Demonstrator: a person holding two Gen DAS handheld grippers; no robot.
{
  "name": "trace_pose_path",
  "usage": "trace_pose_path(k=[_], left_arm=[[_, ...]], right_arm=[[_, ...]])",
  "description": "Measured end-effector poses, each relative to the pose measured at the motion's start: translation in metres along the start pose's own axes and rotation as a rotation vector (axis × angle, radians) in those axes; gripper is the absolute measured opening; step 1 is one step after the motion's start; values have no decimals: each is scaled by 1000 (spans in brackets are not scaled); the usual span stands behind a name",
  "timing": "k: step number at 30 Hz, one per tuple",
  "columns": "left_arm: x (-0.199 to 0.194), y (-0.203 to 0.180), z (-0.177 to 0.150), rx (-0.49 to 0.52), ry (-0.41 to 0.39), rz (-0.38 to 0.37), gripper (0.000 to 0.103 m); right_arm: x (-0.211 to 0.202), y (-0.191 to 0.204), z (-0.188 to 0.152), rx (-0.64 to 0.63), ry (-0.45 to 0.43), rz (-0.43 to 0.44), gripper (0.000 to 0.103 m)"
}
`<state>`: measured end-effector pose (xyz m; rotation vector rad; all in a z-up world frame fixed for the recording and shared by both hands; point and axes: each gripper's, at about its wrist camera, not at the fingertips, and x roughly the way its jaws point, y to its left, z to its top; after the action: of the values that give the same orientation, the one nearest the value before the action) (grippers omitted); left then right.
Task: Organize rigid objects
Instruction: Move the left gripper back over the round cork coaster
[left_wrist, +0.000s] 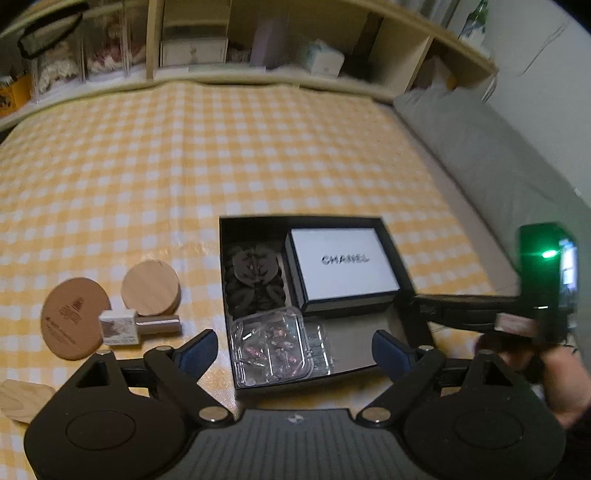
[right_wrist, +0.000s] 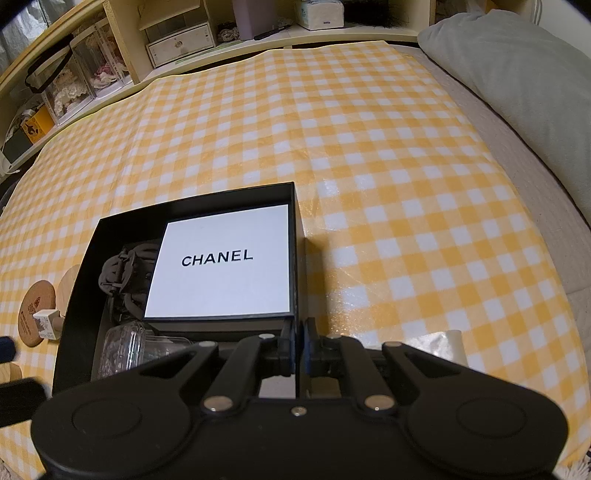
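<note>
A black open box (left_wrist: 397, 254) lies on the checked cloth and holds a white CHANEL box (left_wrist: 341, 266), a dark hair claw (left_wrist: 255, 275) and a clear plastic case (left_wrist: 271, 341). My left gripper (left_wrist: 295, 350) is open, just above the clear case at the box's near edge. My right gripper (right_wrist: 298, 350) is shut on the black box's right wall (right_wrist: 300, 258); it also shows in the left wrist view (left_wrist: 480, 310). Left of the box lie two round coasters (left_wrist: 149, 288) (left_wrist: 72, 317) and a small white-capped bottle (left_wrist: 136, 326).
A yellow-and-white checked cloth (right_wrist: 369, 166) covers the bed. A grey pillow (right_wrist: 517, 74) lies along the right side. Shelves with boxes and clear drawers (right_wrist: 177, 40) stand at the back. A wooden piece (left_wrist: 22, 400) sits at the near left.
</note>
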<state>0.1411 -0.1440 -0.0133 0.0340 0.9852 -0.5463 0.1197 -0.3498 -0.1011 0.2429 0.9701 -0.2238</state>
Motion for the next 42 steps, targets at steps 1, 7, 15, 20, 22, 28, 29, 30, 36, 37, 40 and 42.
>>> trace_pose_path(k=[1,7,15,20,22,28,29,30,36,37,40,42], left_arm=[[-8,1,0,6,-18,0,94],[-49,15,-4,31,-159,36,103],[-62,60,-8,-7,-261,142,103],[-45,108,-11,-39,-315,272,103],[-34,129,-11,-57,-297,298,103],[-5,178,-16,-81,-205,366,103],[-1,183,-16,-75,-192,372,103],[3,187,-18,-66,-181,379,103],[27,200,-27,27,-61,369,103],[31,198,-32,52,-41,357,103],[45,193,-40,124,9,334,103],[53,189,-44,155,22,326,103]], right_arm=[[0,0,0,-1,0,-1,5],[0,1,0,-2,-1,-2,5],[-1,0,1,-4,-2,-4,5],[-1,0,1,-5,-2,-5,5],[-1,0,1,-6,-3,-6,5],[-4,0,-1,-17,-10,-9,4],[-4,-2,-1,-14,-11,-5,5],[-4,-3,-1,-9,-11,-2,5],[-4,-4,-2,-6,-16,1,5],[-5,-4,-2,-6,-18,1,5],[-5,-3,-3,-9,-19,1,5],[-5,-3,-3,-9,-19,0,5]])
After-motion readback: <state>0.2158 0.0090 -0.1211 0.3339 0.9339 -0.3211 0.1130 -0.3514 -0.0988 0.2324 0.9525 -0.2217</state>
